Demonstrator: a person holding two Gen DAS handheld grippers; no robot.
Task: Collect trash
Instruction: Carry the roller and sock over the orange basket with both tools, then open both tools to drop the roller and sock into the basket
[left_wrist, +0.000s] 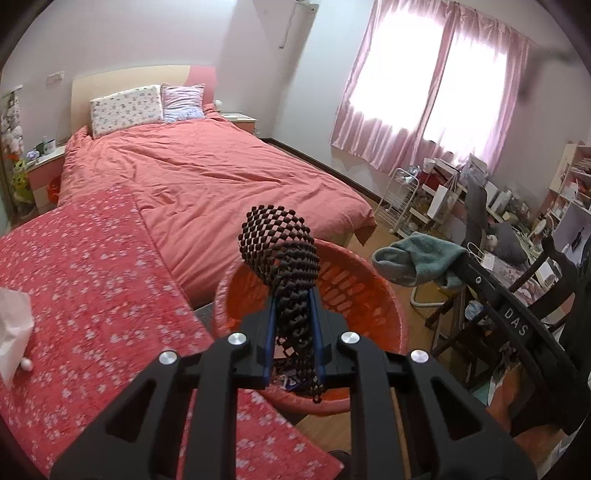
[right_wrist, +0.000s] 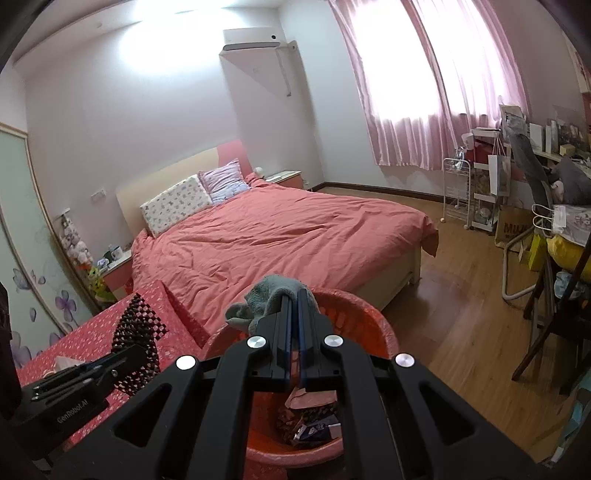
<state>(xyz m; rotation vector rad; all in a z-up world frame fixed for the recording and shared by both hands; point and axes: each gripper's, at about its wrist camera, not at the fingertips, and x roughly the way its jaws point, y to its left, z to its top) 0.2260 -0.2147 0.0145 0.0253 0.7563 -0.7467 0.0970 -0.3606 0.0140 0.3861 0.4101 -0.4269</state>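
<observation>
One red basket stands on the wooden floor, between the foot of the bed and the table with the red flowered cloth; I'll place everything from it. Two grippers hang over it, each carrying one piece of rubbish.

The left gripper is angled downward above the basket's near rim, on the side next to the flowered cloth. Its blue-edged jaws are narrowed onto one black mesh net, the kind of foam sleeve with diamond holes; the net's rounded top stands up past the fingertips and its tail hangs down into the basket.

The right gripper points over the basket from the side away from the table, tilted slightly down, its jaws pressed nearly together on one grey-green cloth, which bunches out beyond the fingertips above the basket's far rim. In the left wrist view that cloth shows to the right of the basket, in the air.

Inside the basket lie a few crumpled wrappers; I cannot count them exactly. Left of the basket, on the flowered cloth, is one crumpled white tissue with one small white ball beside it.

On the bed beyond the basket are two pillows: one white patterned pillow and one lilac pillow.

Writing: "DAS" on the right gripper's body in the left wrist view, "GenRobot.AI" on the left gripper's body in the right wrist view.
</observation>
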